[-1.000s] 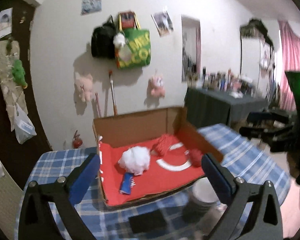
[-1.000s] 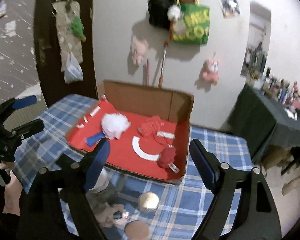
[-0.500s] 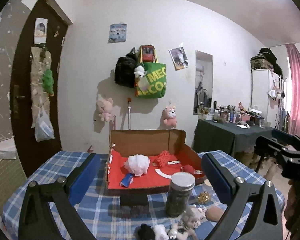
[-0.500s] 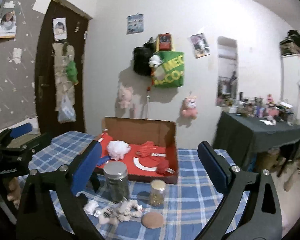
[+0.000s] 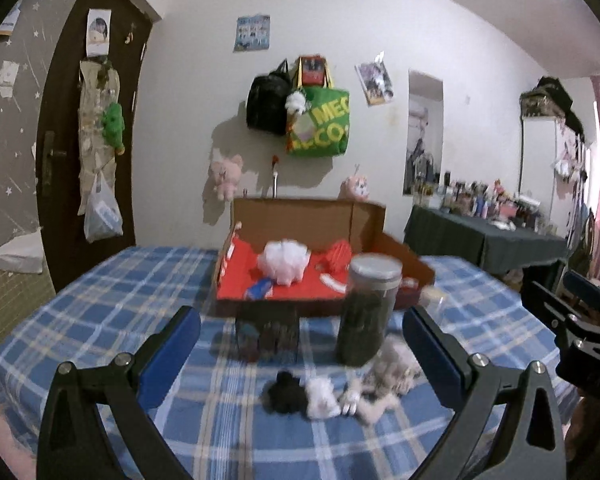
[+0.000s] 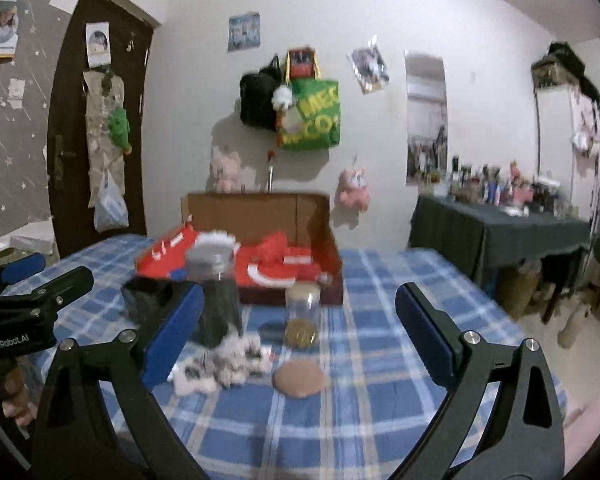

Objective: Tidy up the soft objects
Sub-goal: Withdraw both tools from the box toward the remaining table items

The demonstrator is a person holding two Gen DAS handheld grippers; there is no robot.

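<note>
Both grippers have dropped and pulled back since a second ago: then they looked down into the cardboard box point(image 5: 300, 264), now the box sits mid-frame and the near tabletop fills the lower half. The left gripper point(image 5: 300, 356) stands wide open with nothing between its blue pads. The right gripper point(image 6: 298, 330) has just been opening and also gapes wide, empty.

The soft objects now in view are a small heap on the blue plaid tablecloth point(image 5: 112, 292), low in the centre of the left view: a black pompom point(image 5: 284, 392), a white fluffy piece point(image 5: 320, 398) touching it, and a greyish plush bundle point(image 5: 388, 376) just right of them, all blurred. In the box, a white puff point(image 5: 284, 260) and red knitted pieces point(image 5: 338, 254) lie on the red lining.

Only the right view shows the small glass jar point(image 6: 302, 316) and a round brown lid point(image 6: 299, 378) in front of it; there the heap point(image 6: 224, 364) lies at the foot of the tall dark jar point(image 6: 216, 296). The left view alone shows a dark box point(image 5: 268, 334) before the carton.
</note>
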